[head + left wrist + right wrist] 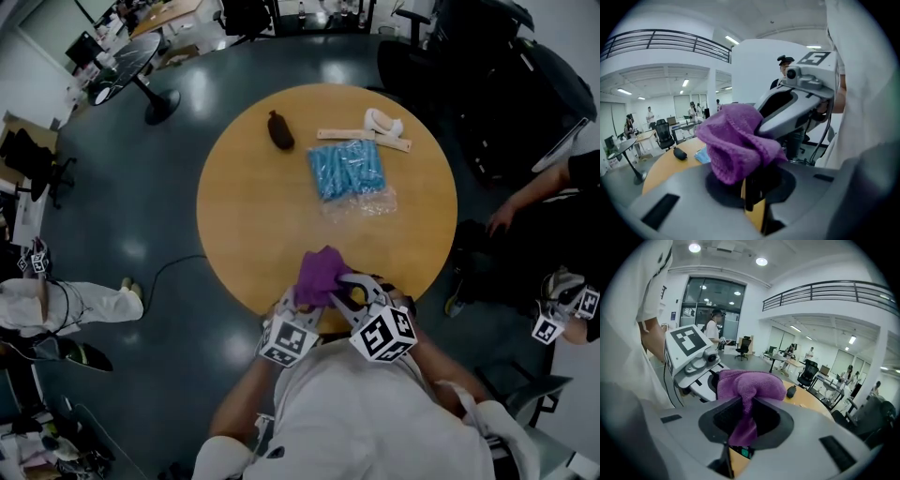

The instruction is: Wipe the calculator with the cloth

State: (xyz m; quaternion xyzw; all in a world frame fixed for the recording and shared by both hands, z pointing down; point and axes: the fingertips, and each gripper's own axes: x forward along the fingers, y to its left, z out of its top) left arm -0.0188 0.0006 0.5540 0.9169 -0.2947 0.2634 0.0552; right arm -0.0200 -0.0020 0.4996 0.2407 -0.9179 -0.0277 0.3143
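A purple cloth (319,272) is bunched up over the near edge of the round wooden table (253,216). My right gripper (343,287) is shut on the cloth (747,385), and a fold of it hangs down between the jaws (743,420). My left gripper (298,304) is shut on a thin dark object held edge-on (750,190), which looks like the calculator. The cloth (736,140) drapes over its top. In the right gripper view a small teal part (742,453) shows under the cloth. The two grippers almost touch.
At the far side of the table lie a dark brown object (280,129), a blue packet (347,169), a clear plastic bag (367,201) and pale tools (380,129). A person's arm (525,192) shows at the right. Office chairs and a small round table (127,61) stand around.
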